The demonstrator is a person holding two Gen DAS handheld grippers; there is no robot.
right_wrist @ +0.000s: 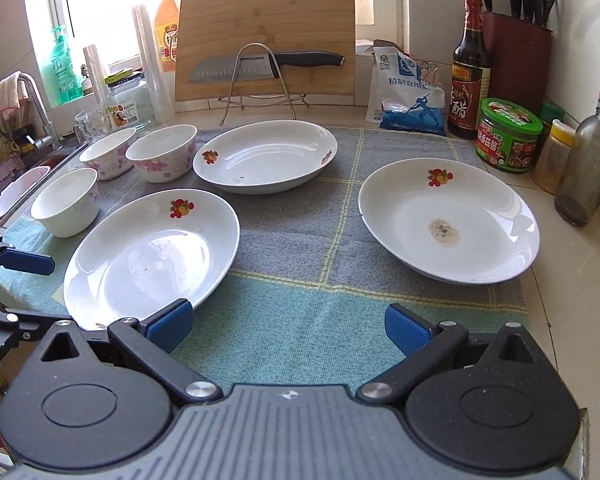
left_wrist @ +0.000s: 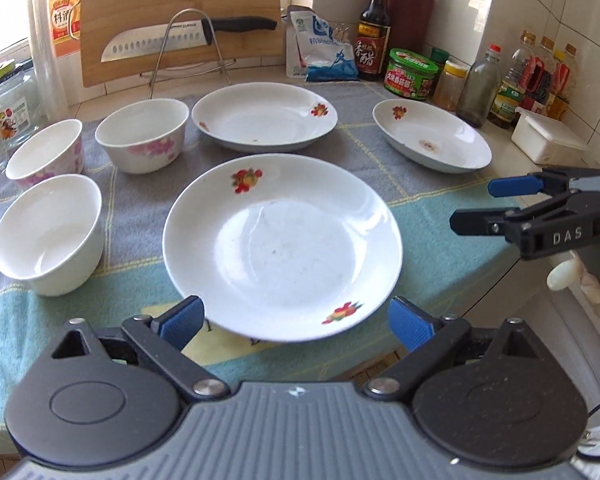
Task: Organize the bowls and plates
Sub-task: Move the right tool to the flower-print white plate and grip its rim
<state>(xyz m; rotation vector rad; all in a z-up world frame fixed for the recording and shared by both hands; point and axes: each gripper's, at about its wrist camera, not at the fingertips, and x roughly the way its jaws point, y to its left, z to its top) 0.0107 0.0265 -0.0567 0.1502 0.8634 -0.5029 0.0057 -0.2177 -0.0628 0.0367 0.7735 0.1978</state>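
Three white plates with red flower marks lie on a checked cloth: a near plate (left_wrist: 282, 246) (right_wrist: 152, 252), a far plate (left_wrist: 264, 116) (right_wrist: 265, 155) and a right plate (left_wrist: 432, 141) (right_wrist: 448, 222) with a dark stain. Three bowls stand at the left: a plain white bowl (left_wrist: 48, 234) (right_wrist: 66, 202) and two pink-flowered bowls (left_wrist: 142, 134) (left_wrist: 46, 152) (right_wrist: 162, 152) (right_wrist: 108, 152). My left gripper (left_wrist: 296, 322) is open, its jaws either side of the near plate's front rim. My right gripper (right_wrist: 288, 326) is open and empty over the cloth; it also shows in the left wrist view (left_wrist: 476, 204).
A cutting board (left_wrist: 180, 16) with a knife (left_wrist: 188, 36) on a wire rack stands behind. Bottles, jars and a knife block (left_wrist: 410, 16) line the back right, with a white box (left_wrist: 548, 140). A sink and tap (right_wrist: 32, 108) lie left. The cloth (right_wrist: 332, 320) hangs over the counter's front edge.
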